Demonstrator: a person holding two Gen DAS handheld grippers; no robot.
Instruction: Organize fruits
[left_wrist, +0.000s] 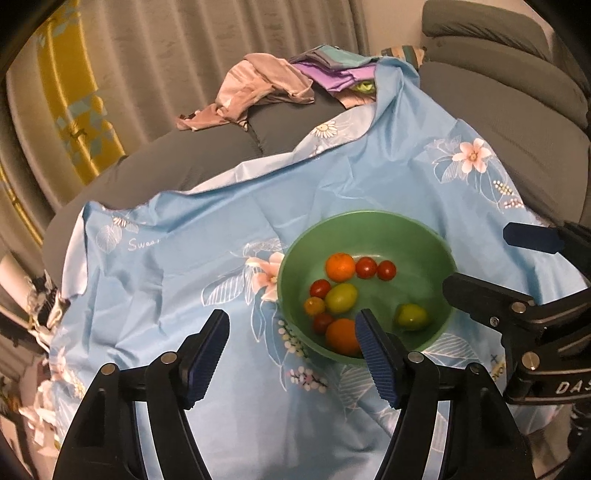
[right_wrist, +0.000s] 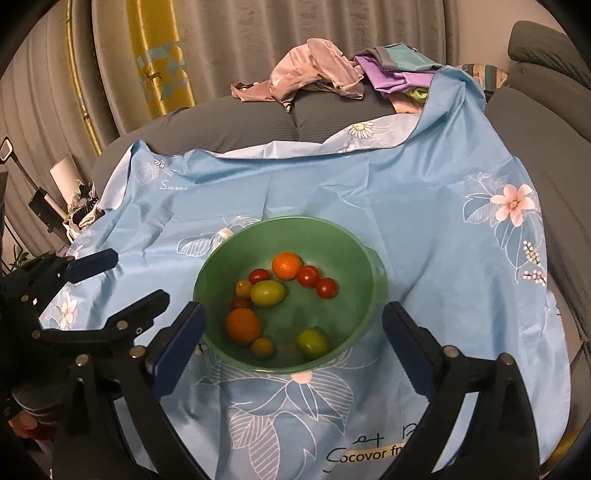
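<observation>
**Fruit gathered in green bowl; both grippers empty and spread wide**

A green bowl (right_wrist: 291, 291) sits on a light-blue flowered cloth (right_wrist: 332, 184) spread over a grey sofa (right_wrist: 258, 122). All visible fruit lies inside the bowl. Counted from the right wrist view: two oranges, one at the far side (right_wrist: 286, 264) and one at the near left (right_wrist: 243, 325); four red cherry tomatoes, of which two sit side by side just right of the far orange (right_wrist: 317, 282); two small orange-yellow tomatoes; and two green-yellow fruits, one near the middle (right_wrist: 267, 292) touching its neighbours, the other (right_wrist: 312, 341) lying apart at the near right. No fruit is seen on the cloth.

The left hand-held gripper (left_wrist: 291, 354) hovers above the cloth at the bowl's near-left rim. Its jaws stand wide apart with nothing between the pads; one pad overlaps the near orange in the left wrist view.

The right hand-held gripper (right_wrist: 291, 350) hovers over the bowl's near edge, jaws spread to either side of it, touching nothing and holding nothing.

Loose clothes (right_wrist: 317, 70) in pink and purple are piled at the far end of the sofa, well apart from the bowl.
</observation>
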